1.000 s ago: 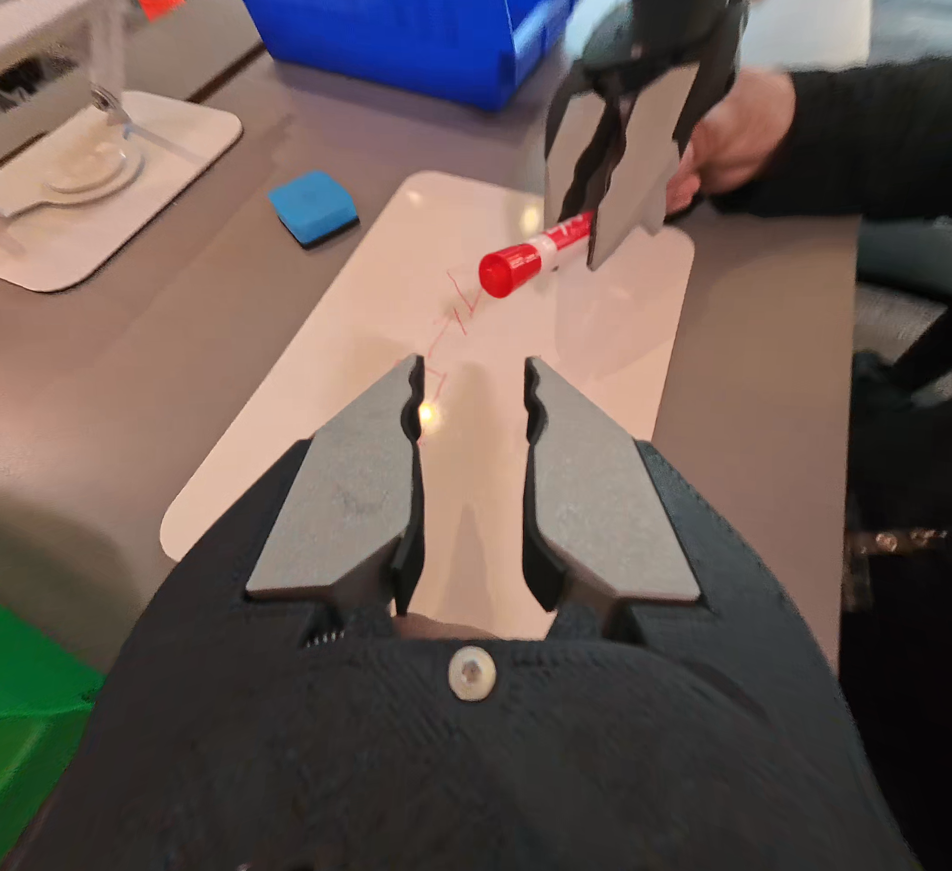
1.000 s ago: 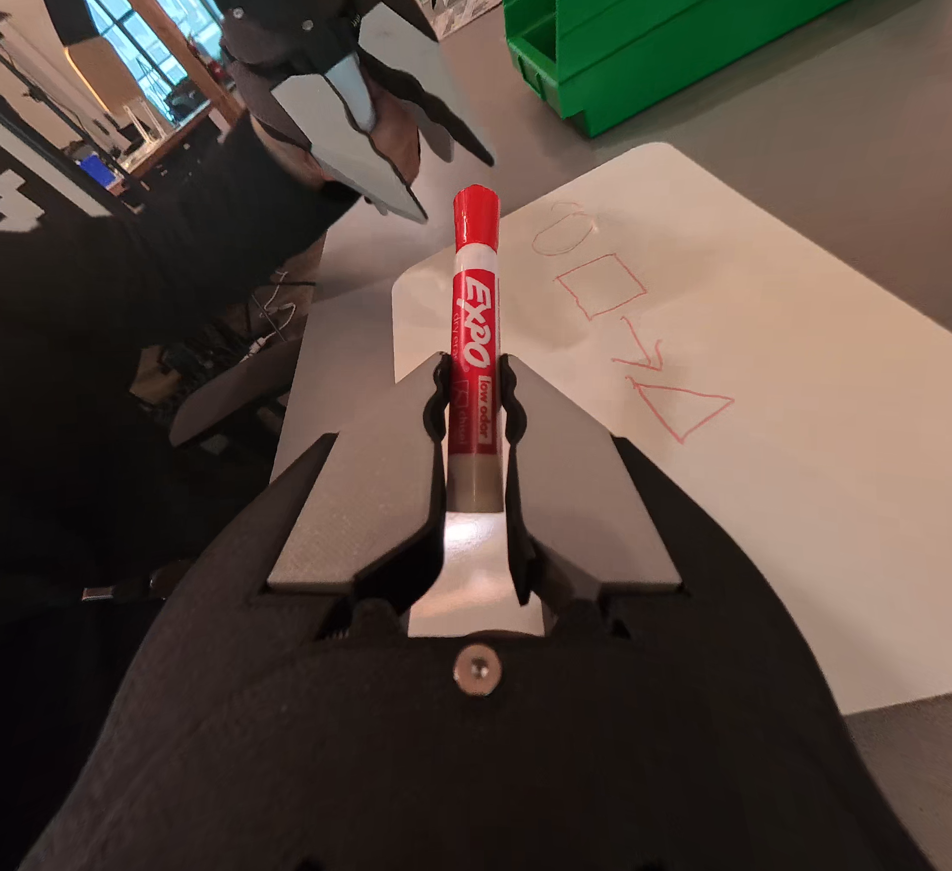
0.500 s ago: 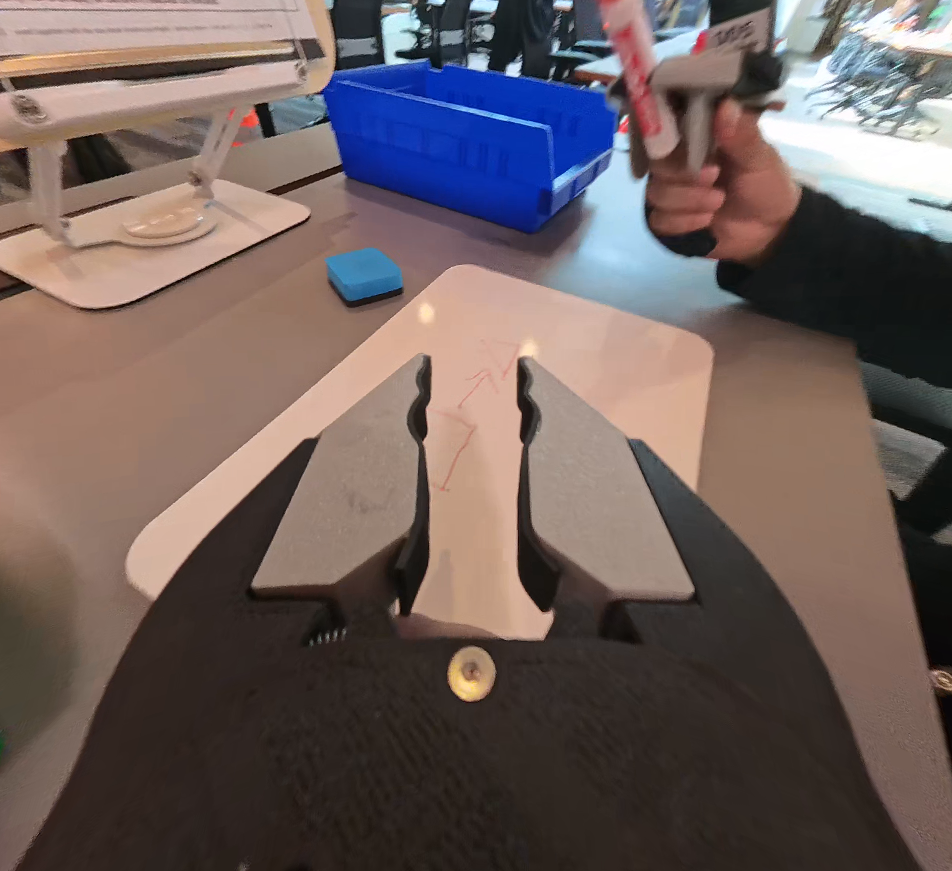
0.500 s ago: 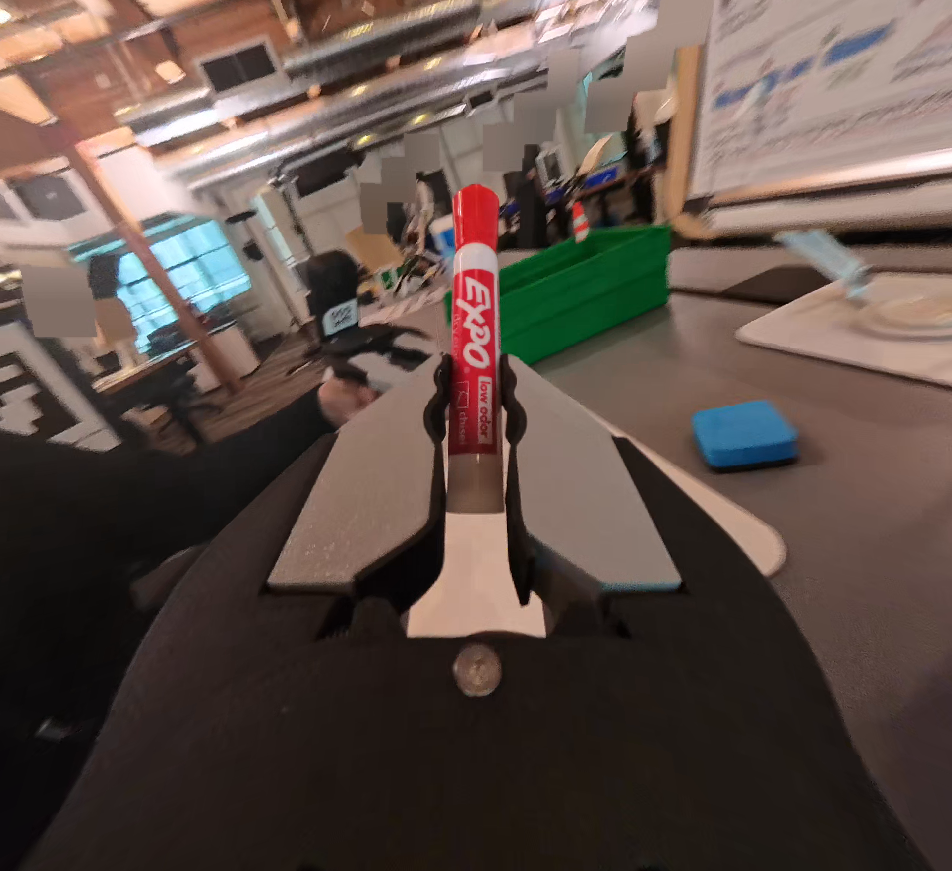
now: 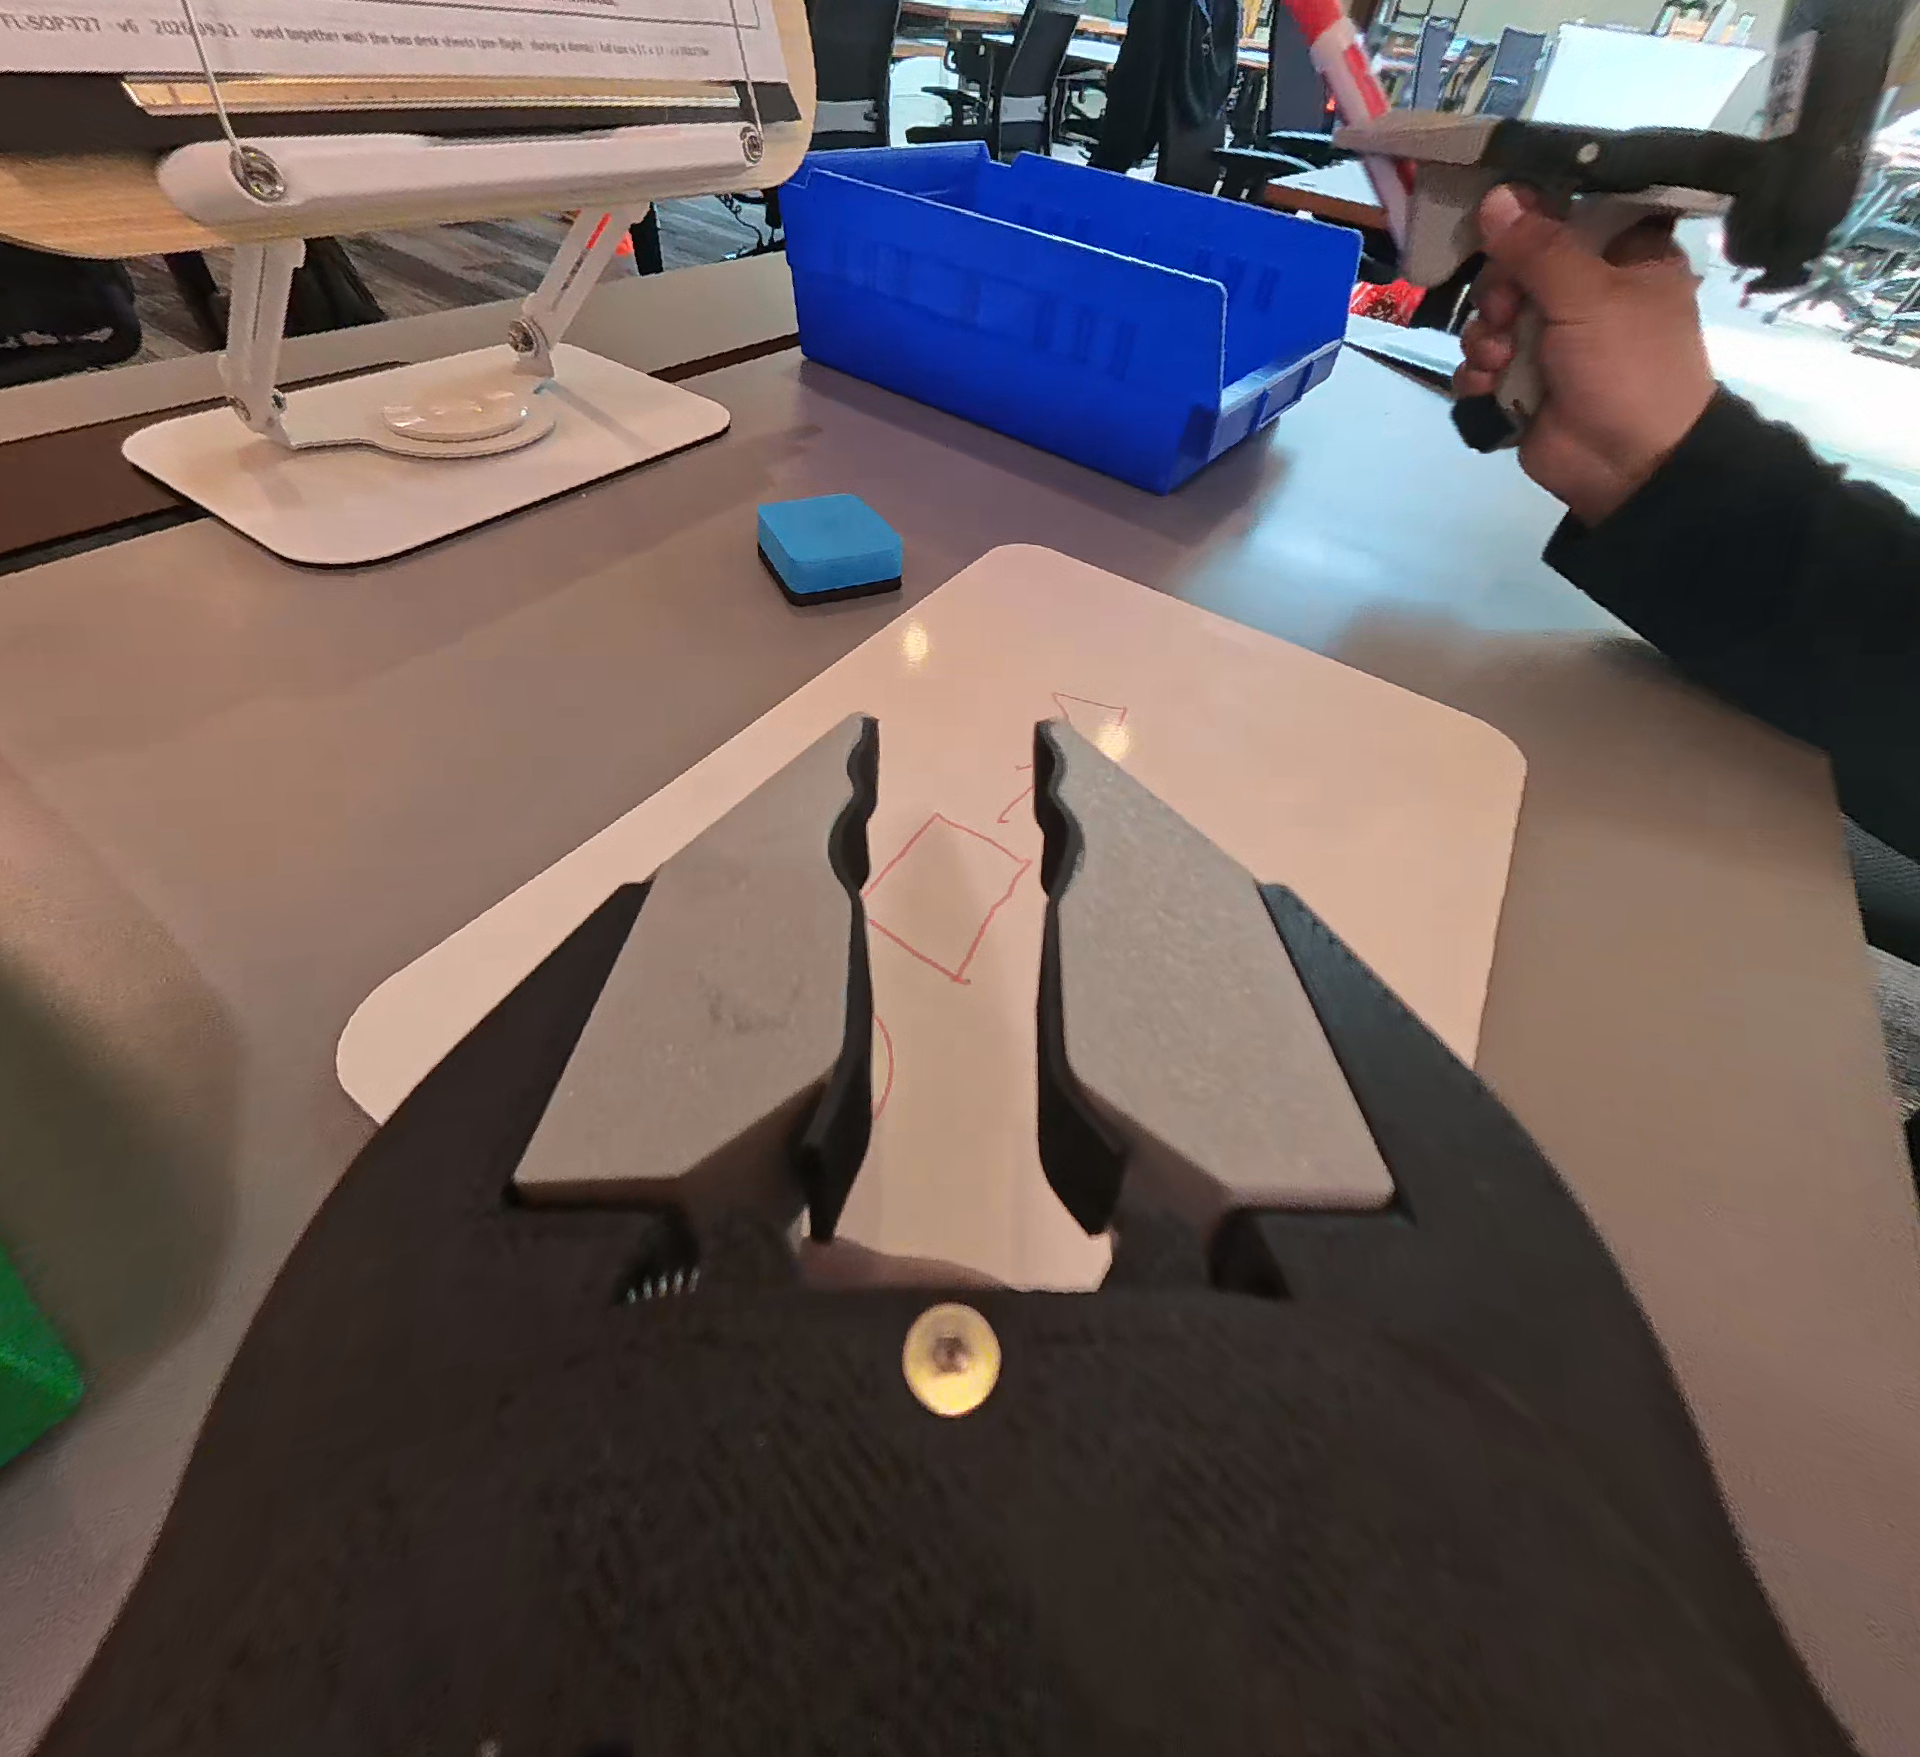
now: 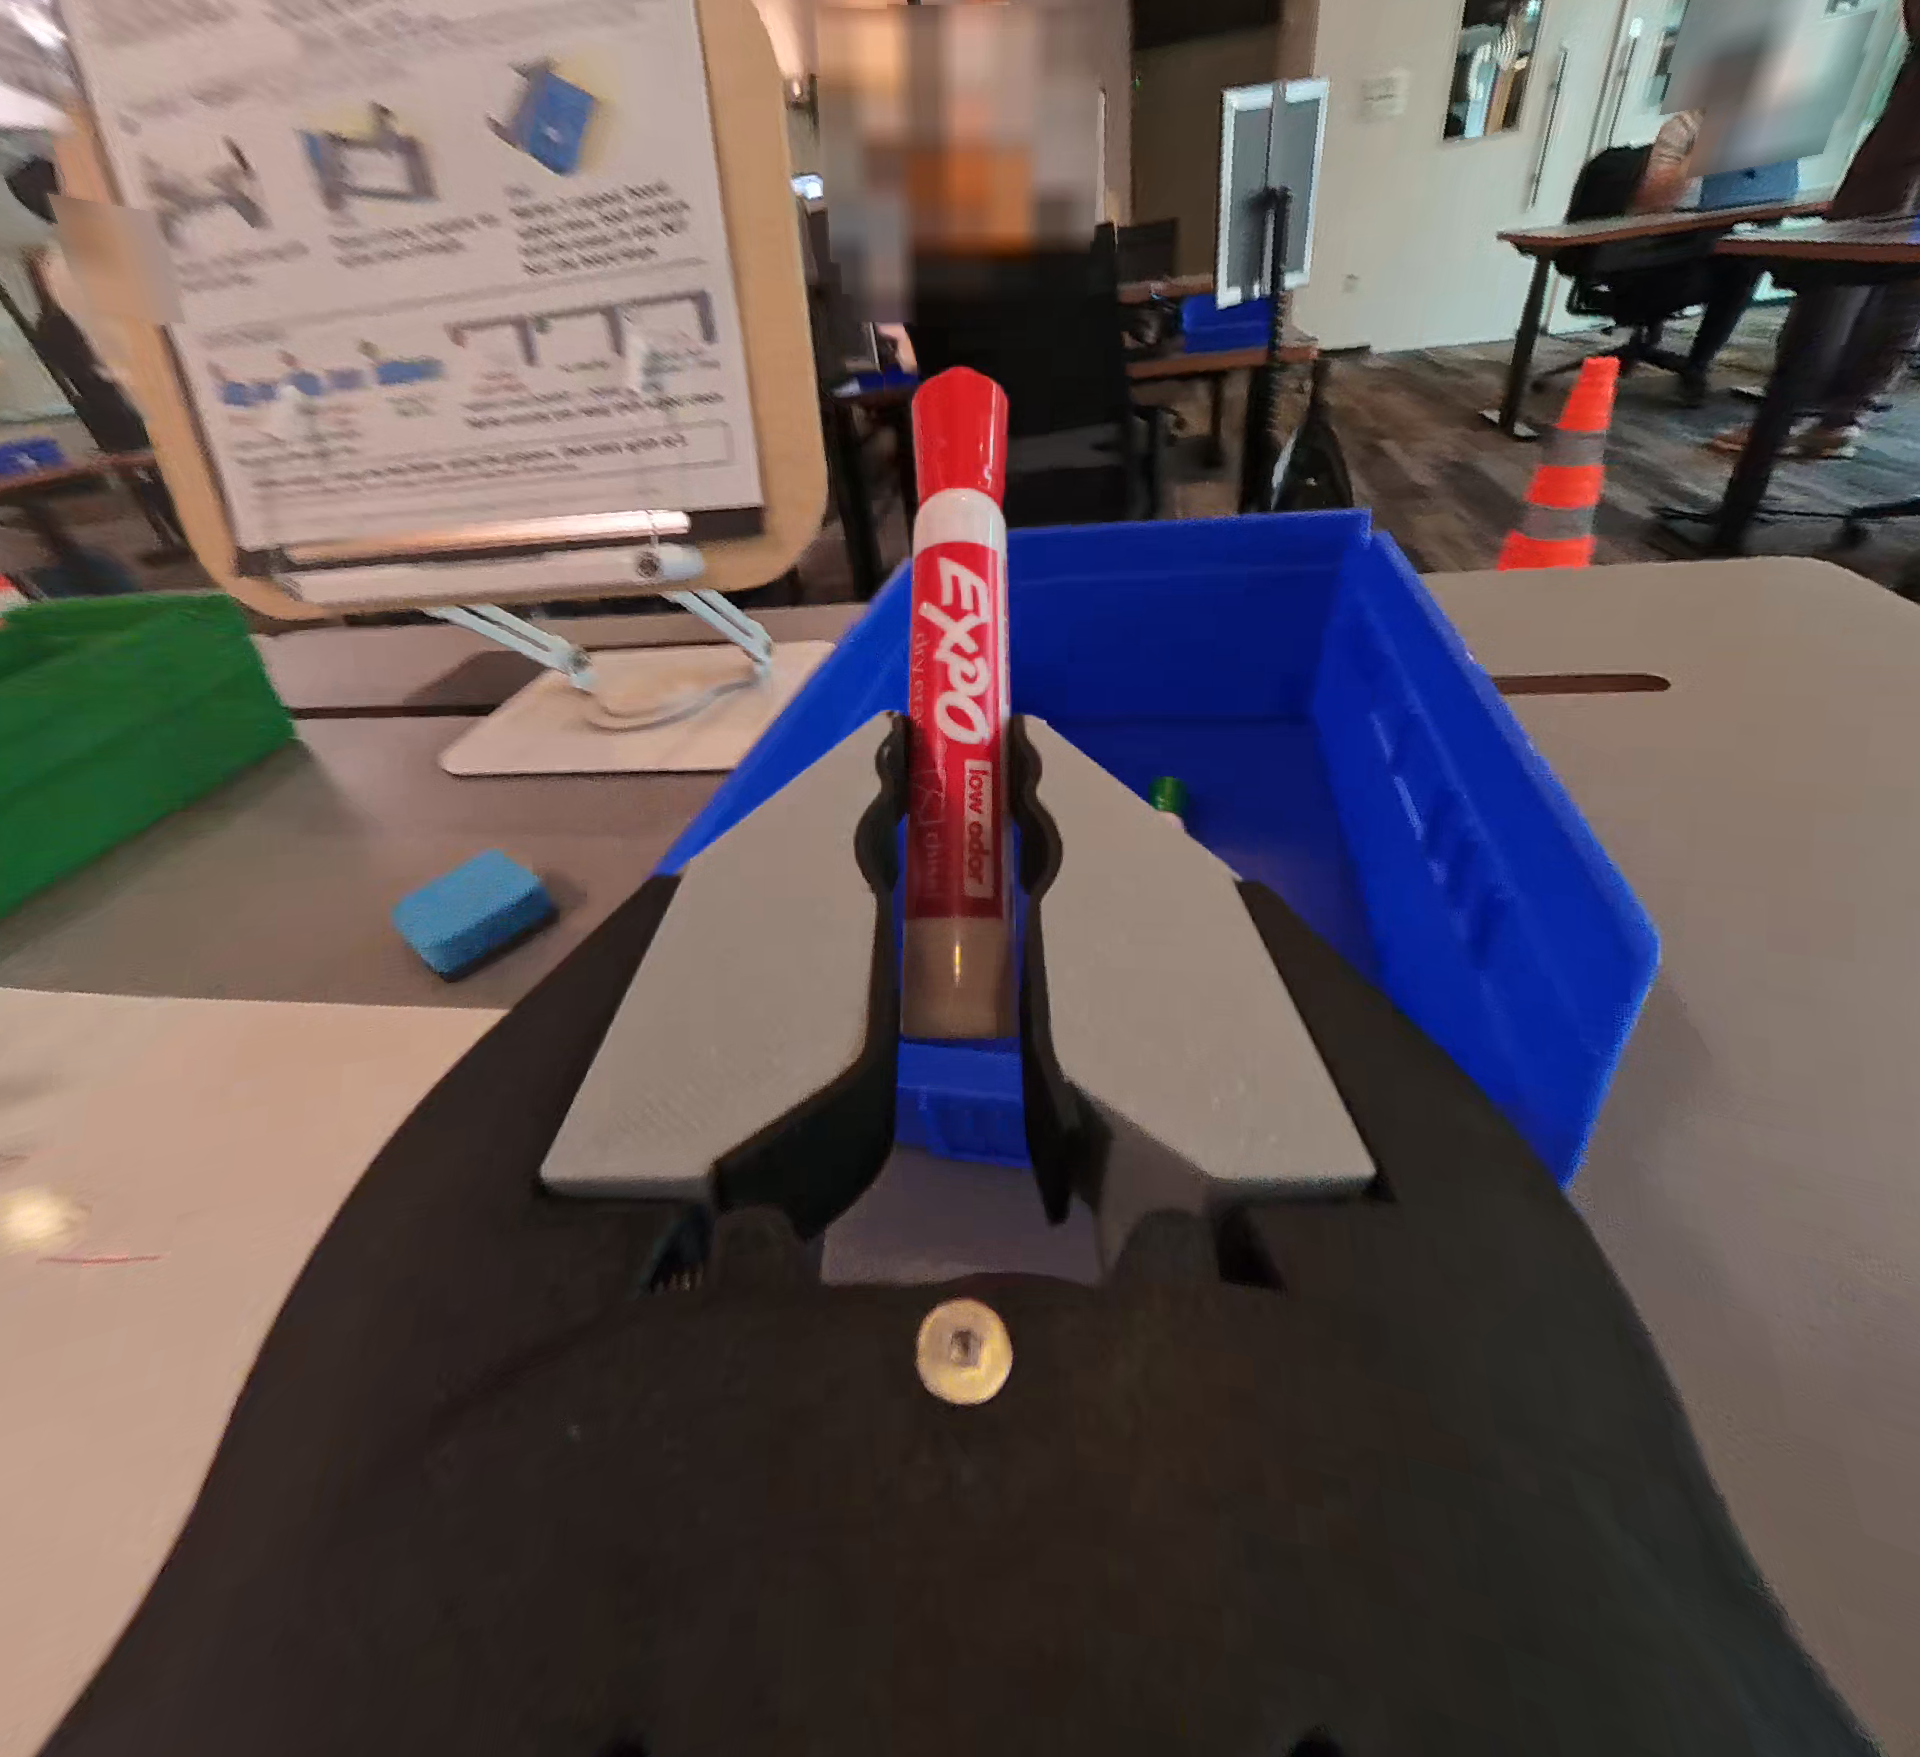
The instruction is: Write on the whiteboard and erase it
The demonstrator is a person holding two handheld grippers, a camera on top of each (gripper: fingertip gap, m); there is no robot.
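Note:
A white whiteboard [image 5: 1299, 814] lies flat on the grey table with red shapes drawn on it; its corner shows in the right wrist view [image 6: 208, 1136]. My left gripper [image 5: 956, 741] hovers over the board, open and empty. My right gripper [image 6: 956, 751] is shut on a capped red marker [image 6: 958, 585] that points forward and up over the blue bin [image 6: 1455, 824]. In the left wrist view that gripper [image 5: 1403, 169] is raised at the far right with the marker [image 5: 1340, 55]. A blue eraser [image 5: 828, 546] lies on the table beyond the board's far left corner, and shows in the right wrist view [image 6: 473, 912].
A blue bin [image 5: 1060, 305] stands behind the board; a green-capped thing [image 6: 1169, 793] lies inside it. A white document stand [image 5: 416, 429] with a printed sheet is at the back left. A green bin [image 6: 114, 720] stands at the left. A person's hand and dark sleeve [image 5: 1766, 564] are at the right.
My right gripper lifted the capped marker off the board and swung it round toward the blue bin. My left gripper drew back and tilted up, still open.

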